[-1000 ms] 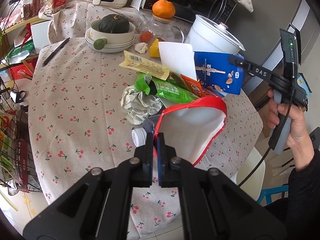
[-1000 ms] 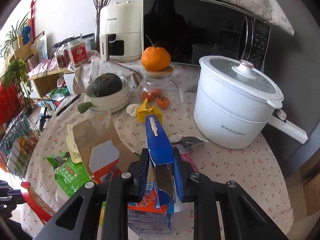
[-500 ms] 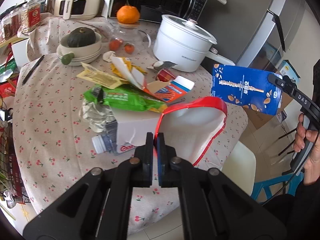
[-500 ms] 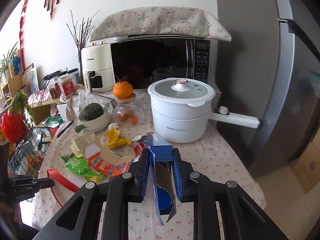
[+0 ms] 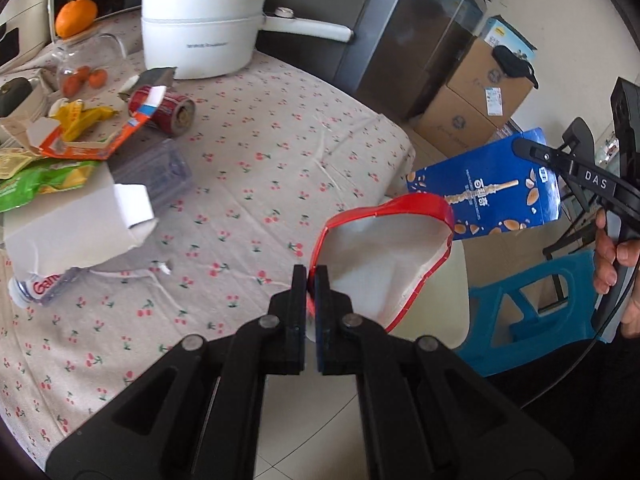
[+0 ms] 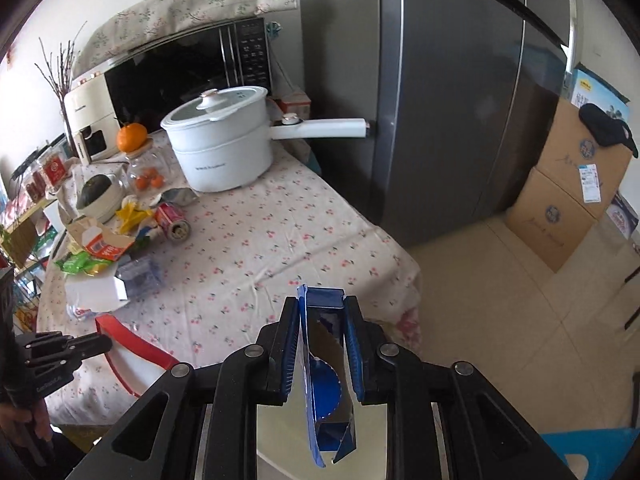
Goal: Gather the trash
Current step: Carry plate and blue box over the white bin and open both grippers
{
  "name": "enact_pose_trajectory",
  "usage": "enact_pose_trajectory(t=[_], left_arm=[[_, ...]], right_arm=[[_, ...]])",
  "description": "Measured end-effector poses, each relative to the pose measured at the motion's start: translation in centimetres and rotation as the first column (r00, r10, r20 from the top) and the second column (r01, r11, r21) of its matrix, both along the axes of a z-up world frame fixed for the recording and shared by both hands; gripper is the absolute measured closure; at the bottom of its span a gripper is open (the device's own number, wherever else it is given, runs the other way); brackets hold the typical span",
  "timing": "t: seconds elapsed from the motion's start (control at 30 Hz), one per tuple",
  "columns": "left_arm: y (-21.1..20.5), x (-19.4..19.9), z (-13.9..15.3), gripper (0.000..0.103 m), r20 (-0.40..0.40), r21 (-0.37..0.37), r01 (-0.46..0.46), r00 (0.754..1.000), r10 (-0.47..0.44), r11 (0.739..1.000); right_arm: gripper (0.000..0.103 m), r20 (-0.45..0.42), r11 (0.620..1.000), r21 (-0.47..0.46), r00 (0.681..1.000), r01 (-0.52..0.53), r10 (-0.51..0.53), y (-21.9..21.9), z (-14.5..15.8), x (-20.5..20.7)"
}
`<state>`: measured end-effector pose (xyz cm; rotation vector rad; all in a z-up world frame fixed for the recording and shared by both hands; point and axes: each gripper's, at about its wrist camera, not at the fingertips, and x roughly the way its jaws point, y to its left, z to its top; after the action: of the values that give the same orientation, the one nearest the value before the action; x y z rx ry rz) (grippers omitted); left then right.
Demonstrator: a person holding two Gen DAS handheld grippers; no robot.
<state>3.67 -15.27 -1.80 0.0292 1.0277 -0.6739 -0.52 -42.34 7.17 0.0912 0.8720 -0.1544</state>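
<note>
The left tool [image 5: 311,280] pinches the red-rimmed bag [image 5: 384,256]; the right tool [image 6: 322,320] clamps a blue box [image 6: 324,360] beside the bag's mouth.

Bright, even daylight; soft shadows. Heavy fisheye bending and black corners at the edges. The fridge [image 6: 440,92] beyond the fingers shows a dull sheen. Focus sharp throughout.

A blue snack box [image 6: 323,364] is clamped upright in the right tool [image 6: 322,312] at 6 o'clock. A red-rimmed white bag [image 6: 134,354] is held at 8 o'clock by the left tool [image 6: 100,344], beside the tabletop [image 6: 280,248].
</note>
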Motion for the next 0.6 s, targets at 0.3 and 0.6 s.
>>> enact_pose_trajectory(t=[0.3, 0.6], left_arm=[[-1.5, -1.5, -1.0, 0.099, 0.046, 0.058, 0.044, 0.998, -0.047, 0.997], [-0.5, -0.7, -0.6, 0.099, 0.034, 0.029, 0.010, 0.999, -0.011, 1.000]], right_arm=[[0.081, -0.032, 0.999, -0.006, 0.998, 0.045, -0.045, -0.7, -1.5, -1.3], [0.081, -0.121, 0.999, 0.002, 0.992, 0.048, -0.048, 0.3, -3.1, -0.6]])
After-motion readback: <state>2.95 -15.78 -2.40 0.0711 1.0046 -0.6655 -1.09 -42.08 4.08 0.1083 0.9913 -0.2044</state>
